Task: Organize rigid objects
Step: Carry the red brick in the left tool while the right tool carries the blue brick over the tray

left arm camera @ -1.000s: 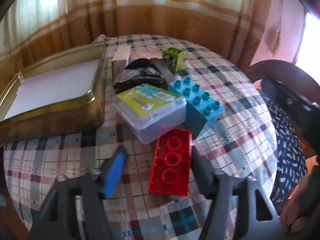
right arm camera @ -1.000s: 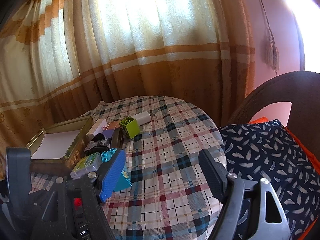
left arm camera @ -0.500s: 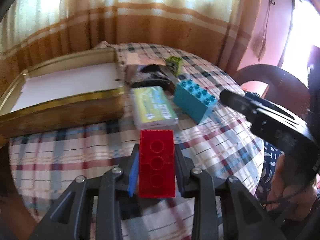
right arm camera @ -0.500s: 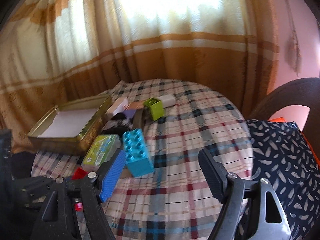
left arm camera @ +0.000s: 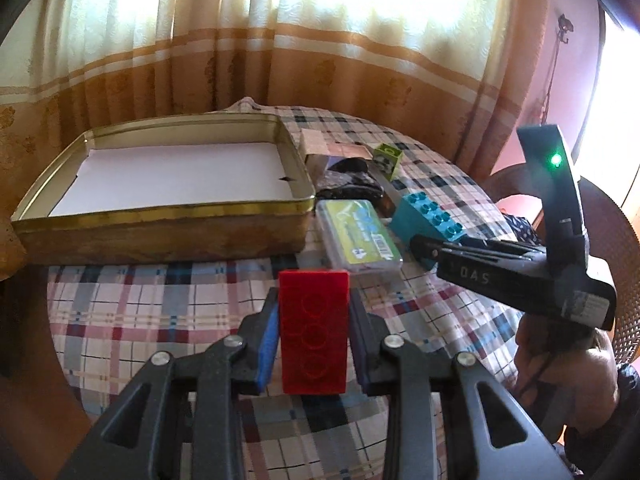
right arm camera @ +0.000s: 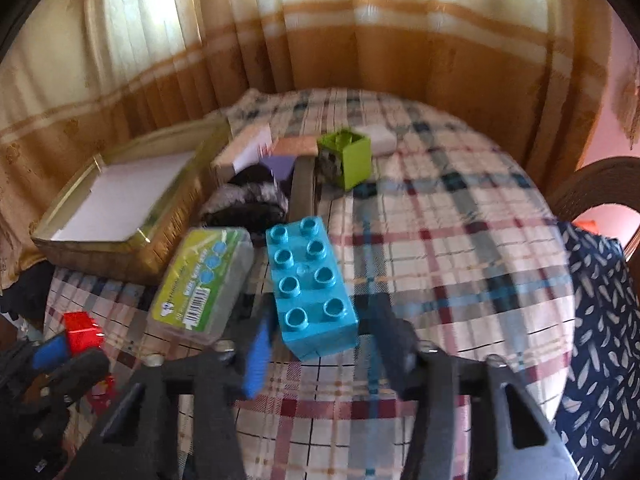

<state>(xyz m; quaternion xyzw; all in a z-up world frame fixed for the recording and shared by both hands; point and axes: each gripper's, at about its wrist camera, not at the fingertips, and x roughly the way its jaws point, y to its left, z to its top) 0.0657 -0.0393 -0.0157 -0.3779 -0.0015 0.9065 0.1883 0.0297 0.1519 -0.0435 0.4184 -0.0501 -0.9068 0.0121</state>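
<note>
Home room, draped curtains (left arm camera: 320,52), checked tablecloth (right arm camera: 460,248), wicker chair (left arm camera: 624,248)

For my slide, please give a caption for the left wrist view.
Left gripper holds a red brick before the open gold tin.

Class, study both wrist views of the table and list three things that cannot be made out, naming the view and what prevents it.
1. Whether the right gripper, jaws closing, already touches the teal brick: right wrist view, motion blur.
2. The dark object beside the gold tin: left wrist view, partly hidden behind the green-labelled plastic case.
3. The red brick: right wrist view, mostly hidden by the left gripper.
</note>
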